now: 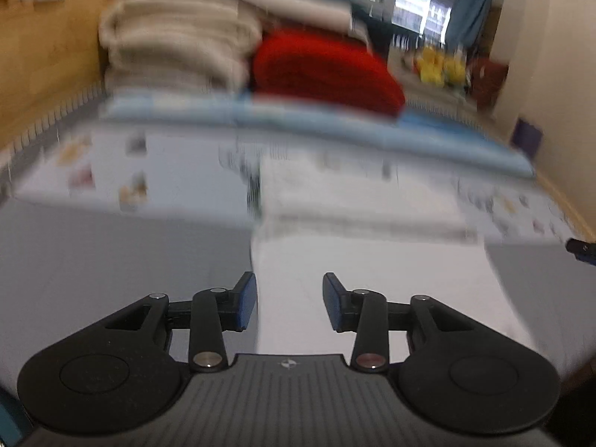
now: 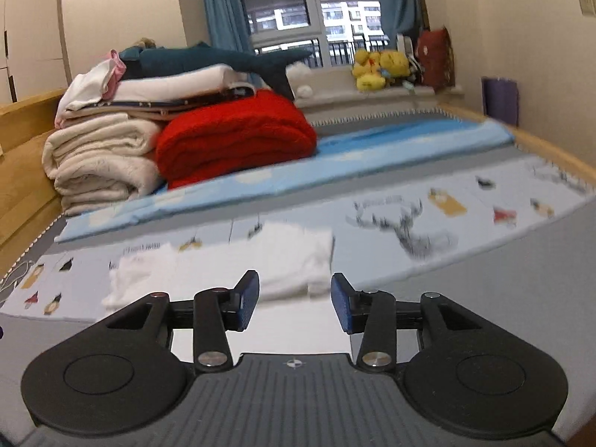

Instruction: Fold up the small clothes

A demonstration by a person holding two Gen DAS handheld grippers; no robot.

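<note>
Left gripper (image 1: 289, 300) at lower centre of the left wrist view, jaws released, blue pads (image 1: 247, 300) apart with nothing between them. Beyond the pads, a white garment (image 1: 372, 260) filling the centre and lower right of the frame, lying flat on the bed (image 1: 111, 246); heavy blur, so folds and edges hard to read. At the far right edge, mid-height, a small dark piece (image 1: 581, 249), too little of it showing to name.

Right gripper (image 2: 294, 300) at lower centre of the right wrist view, jaws likewise released and holding nothing. Just past the fingertips, the same white garment (image 2: 260, 264) spread across the centre and left of centre, one part bunched higher toward the middle, resting on a pale printed sheet (image 2: 465, 223) with small coloured figures. Behind that, a light blue mat (image 2: 335, 156) running across the frame from lower left to upper right.

At upper left of the same view, a stack of cream blankets (image 2: 100, 156) topped with folded white linens (image 2: 167, 85), touching a folded red blanket (image 2: 238, 134) to its right. A dark teal plush shark (image 2: 223, 59) lying on top of the stack. Yellow plush toys (image 2: 376, 67) on the window ledge at upper centre right, teal curtains (image 2: 223, 11) either side of the window.
</note>
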